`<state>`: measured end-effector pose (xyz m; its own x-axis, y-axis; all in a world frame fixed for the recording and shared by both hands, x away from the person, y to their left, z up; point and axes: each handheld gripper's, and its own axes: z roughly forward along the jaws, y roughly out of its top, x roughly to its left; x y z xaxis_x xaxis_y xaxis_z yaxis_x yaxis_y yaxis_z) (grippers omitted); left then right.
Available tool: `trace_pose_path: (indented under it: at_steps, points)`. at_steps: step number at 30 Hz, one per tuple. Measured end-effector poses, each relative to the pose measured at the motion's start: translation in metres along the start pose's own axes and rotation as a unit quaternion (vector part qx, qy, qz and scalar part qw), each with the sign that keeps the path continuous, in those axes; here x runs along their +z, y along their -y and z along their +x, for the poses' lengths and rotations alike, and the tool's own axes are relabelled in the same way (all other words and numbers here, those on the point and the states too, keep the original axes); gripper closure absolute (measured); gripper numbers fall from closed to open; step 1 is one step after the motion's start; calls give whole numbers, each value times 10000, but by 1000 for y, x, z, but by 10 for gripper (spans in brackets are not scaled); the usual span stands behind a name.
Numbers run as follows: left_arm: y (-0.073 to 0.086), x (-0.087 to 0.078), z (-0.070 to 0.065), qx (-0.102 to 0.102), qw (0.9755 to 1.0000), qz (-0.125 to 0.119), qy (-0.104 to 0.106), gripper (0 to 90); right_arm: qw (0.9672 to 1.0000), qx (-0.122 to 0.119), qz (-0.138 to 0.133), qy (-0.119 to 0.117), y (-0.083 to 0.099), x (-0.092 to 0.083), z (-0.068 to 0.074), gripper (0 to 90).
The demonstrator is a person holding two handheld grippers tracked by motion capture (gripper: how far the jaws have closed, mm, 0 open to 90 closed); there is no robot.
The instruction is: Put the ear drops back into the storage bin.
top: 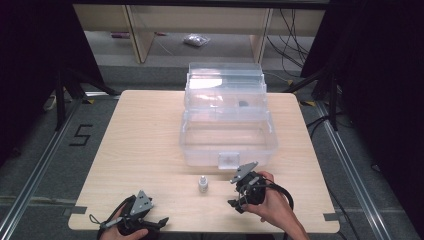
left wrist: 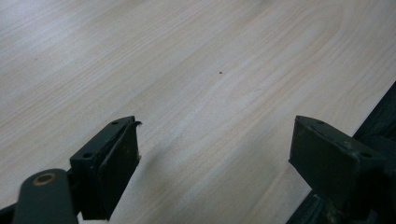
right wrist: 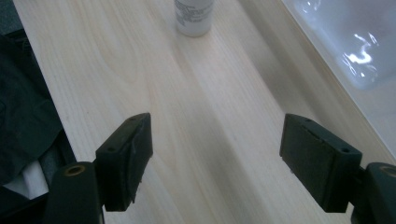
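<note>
White small bottle (top: 203,184) upright on bench (top: 140,150), untouched. Right gripper (top: 239,199) open wide, empty: centre jaws on bottle body, close gently. Left gripper (top: 155,223) open, empty.

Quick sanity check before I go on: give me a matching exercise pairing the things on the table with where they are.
Things:
1. small white bottle
2. clear plastic storage box
3. left gripper
4. right gripper

Places:
a. far middle of the table
b. near left edge, open
c. just right of the bottle, open
d. upright, in front of the box

Pairs: 1-d, 2-a, 3-b, 4-c
</note>
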<state>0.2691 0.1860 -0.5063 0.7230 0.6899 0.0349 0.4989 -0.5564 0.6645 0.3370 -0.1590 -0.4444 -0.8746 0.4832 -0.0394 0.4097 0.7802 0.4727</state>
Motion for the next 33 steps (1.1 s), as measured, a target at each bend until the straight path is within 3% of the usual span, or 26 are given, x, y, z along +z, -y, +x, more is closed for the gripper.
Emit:
trace_pose_path:
  at_steps: [4,5,9,19,22,24,25,26,27,28,33]
  points:
    - [0,0,0,8,10000,3,4,151,9999,-110,70,-60,-10,3,2,277]
    - [0,0,0,-8,10000,-7,7,151,9996,-235,85,-119,-15,6,2,280]
    - [0,0,0,-3,10000,-3,10,151,9995,-255,157,-135,-21,8,5,286]
    - [0,0,0,-8,10000,-10,23,151,9976,-567,232,-316,-43,18,10,317]
    - [0,0,0,-3,10000,-10,24,151,9978,-529,259,-300,-48,21,11,321]
    - [0,0,1,43,10000,10,30,151,9971,-637,260,-314,-52,23,10,326]
    - [0,2,-2,-137,9998,-145,16,151,9972,-625,260,-303,-55,25,9,330]
    - [0,2,-2,-137,9998,-145,16,151,9972,-625,260,-303,-55,25,9,330]
    - [0,1,-2,-125,9998,-137,27,151,9976,-568,268,-279,-56,26,9,332]
    - [0,-1,0,33,10000,-2,44,151,9976,-579,257,-289,-58,27,9,333]
    - [0,-1,0,30,10000,-7,44,151,9974,-585,286,-321,-68,36,5,349]
